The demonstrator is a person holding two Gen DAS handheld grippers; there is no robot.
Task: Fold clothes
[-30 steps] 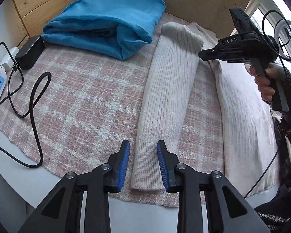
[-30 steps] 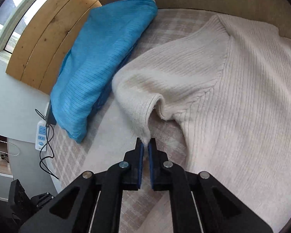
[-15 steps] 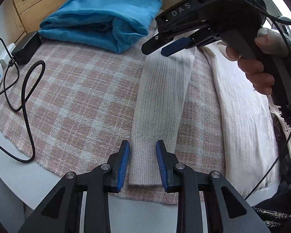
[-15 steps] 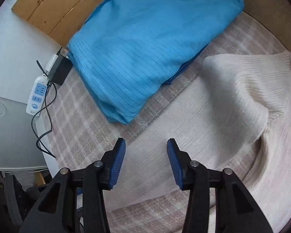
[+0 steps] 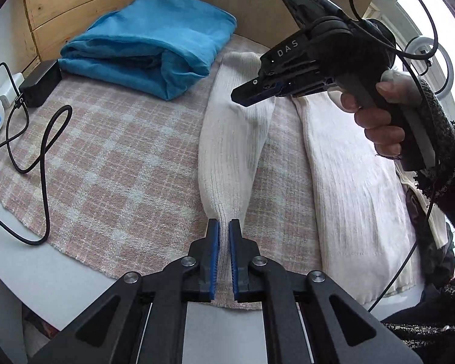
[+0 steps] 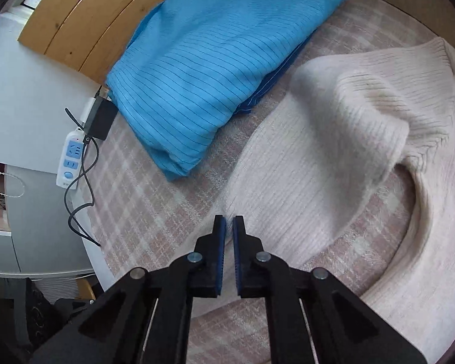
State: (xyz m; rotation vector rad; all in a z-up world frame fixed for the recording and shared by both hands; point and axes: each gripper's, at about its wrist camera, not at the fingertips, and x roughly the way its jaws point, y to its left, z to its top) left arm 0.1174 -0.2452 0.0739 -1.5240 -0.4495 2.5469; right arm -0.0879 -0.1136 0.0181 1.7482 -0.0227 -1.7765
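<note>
Cuff first: the left gripper (image 5: 224, 227) is clamped on the near end of the cream sweater's sleeve (image 5: 232, 148), bunching the knit between its blue pads at the front edge of the pink plaid cloth (image 5: 112, 163) that covers the tabletop (image 5: 60, 276). Midway up the sleeve, the right gripper (image 6: 229, 227) is closing, its jaws nearly together; the sleeve's edge lies right at its tips, though a firm hold cannot be confirmed from its own camera. The sleeve runs lengthwise away from the person, cuff nearest, shoulder at the far end, lying straight and apart from the sweater's body (image 5: 355, 182), which stretches alongside it on the right. Folding appears to be at an early stage (no fold yet visible in the sweater); the sleeve has still to be brought across the body. Beyond, a blue garment (image 5: 148, 42) sits already folded against the wooden panel.
</note>
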